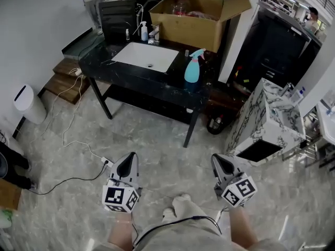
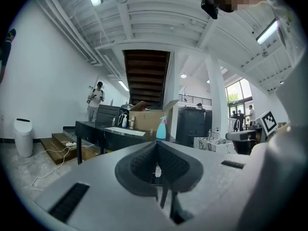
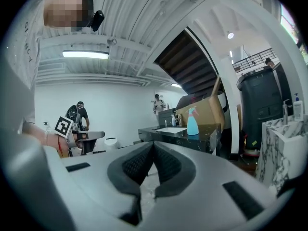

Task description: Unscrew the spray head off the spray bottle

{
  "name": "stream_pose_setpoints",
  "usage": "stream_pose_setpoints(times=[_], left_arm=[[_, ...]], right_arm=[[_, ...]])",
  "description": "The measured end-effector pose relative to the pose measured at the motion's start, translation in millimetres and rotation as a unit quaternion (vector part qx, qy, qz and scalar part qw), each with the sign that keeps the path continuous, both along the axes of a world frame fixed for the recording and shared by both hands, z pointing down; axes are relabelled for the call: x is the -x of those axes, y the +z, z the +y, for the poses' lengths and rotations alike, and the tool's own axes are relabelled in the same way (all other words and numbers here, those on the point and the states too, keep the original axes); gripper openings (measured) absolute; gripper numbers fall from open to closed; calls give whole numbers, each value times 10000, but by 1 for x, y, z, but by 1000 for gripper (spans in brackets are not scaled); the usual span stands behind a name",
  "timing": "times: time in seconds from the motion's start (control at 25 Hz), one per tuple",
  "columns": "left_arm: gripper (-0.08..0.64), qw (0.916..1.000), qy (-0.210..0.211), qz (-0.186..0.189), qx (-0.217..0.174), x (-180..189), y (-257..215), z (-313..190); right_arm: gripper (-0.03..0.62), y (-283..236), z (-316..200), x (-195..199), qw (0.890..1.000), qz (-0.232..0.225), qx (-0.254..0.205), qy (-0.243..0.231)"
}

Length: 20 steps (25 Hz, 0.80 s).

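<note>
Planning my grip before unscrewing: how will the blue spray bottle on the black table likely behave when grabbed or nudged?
The spray bottle stands upright, tall with a narrow neck, so a sideways nudge would probably tip it. Its blue body looks like plastic, so it likely flexes when squeezed. Fill level isn't visible, so weight is uncertain.

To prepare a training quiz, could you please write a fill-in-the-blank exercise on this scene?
The spray bottle on the black table is ____ in colour.
In the head view it stands to the ____ of the white sink.
The jaws of the left gripper and the right gripper are both ____.
Missing words: blue; right; shut.
</note>
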<state>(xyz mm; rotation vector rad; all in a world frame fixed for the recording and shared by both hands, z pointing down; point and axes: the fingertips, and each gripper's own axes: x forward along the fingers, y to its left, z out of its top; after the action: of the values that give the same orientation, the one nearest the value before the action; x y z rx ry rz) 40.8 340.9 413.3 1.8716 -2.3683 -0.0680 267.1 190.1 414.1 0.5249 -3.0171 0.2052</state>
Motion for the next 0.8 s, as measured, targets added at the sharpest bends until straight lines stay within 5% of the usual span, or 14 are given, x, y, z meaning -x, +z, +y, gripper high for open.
stream_pose_setpoints(times=[0.44,0.8], left_arm=[[5,9997,85,-189,93,46,2,-73],[5,9997,249,4,-72,87,-5,-177]], right_arm=[[5,8,-89,53,9991,-305,210,206],[5,0,-180,105,9992,-298,187,174]])
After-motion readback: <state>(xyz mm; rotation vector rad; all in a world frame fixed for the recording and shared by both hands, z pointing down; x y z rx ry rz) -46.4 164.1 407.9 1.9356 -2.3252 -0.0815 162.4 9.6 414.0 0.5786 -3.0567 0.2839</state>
